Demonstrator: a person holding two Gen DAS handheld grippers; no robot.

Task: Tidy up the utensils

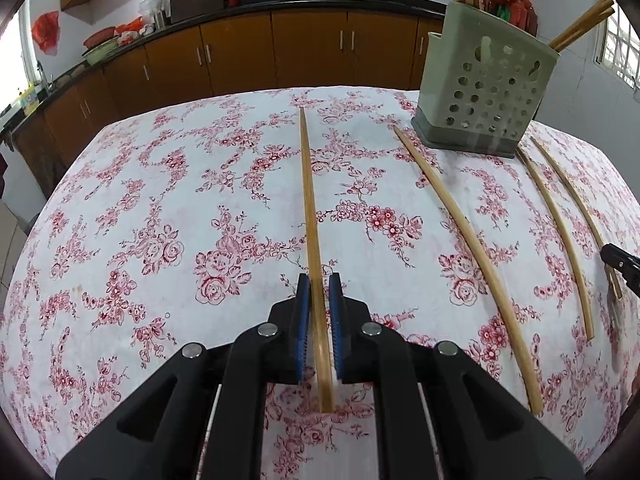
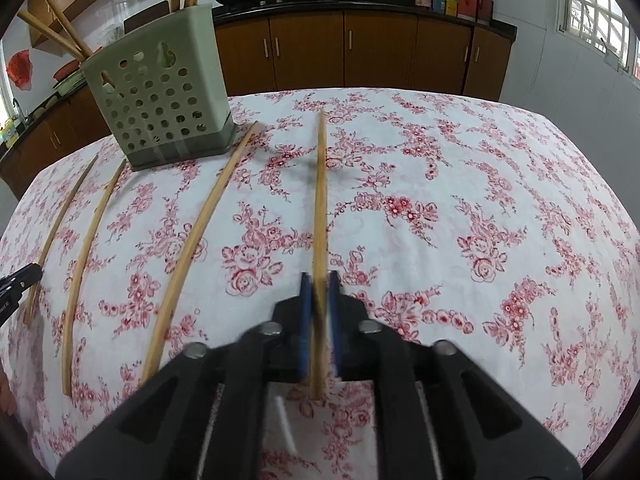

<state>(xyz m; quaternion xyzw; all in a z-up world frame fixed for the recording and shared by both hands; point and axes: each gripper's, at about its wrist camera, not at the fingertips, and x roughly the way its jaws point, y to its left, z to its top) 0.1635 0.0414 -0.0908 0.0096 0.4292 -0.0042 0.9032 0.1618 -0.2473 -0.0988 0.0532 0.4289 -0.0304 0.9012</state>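
Clearly the pick-up step is under way on the floral-cloth table: the green perforated holder stands at the far edge with several chopsticks already inside, and two loose chopsticks lie between the grippers. The left gripper is clamped on one chopstick, the right gripper on another. Next, probably, lift and tilt each upright over the holder. Blur leaves the right pads' contact unclear.

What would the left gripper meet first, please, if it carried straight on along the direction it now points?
Probably the floral tablecloth: the left gripper, shut on a chopstick, points steeply down at the table. The green utensil holder stands well to the right of that line, though depth is hard to judge.
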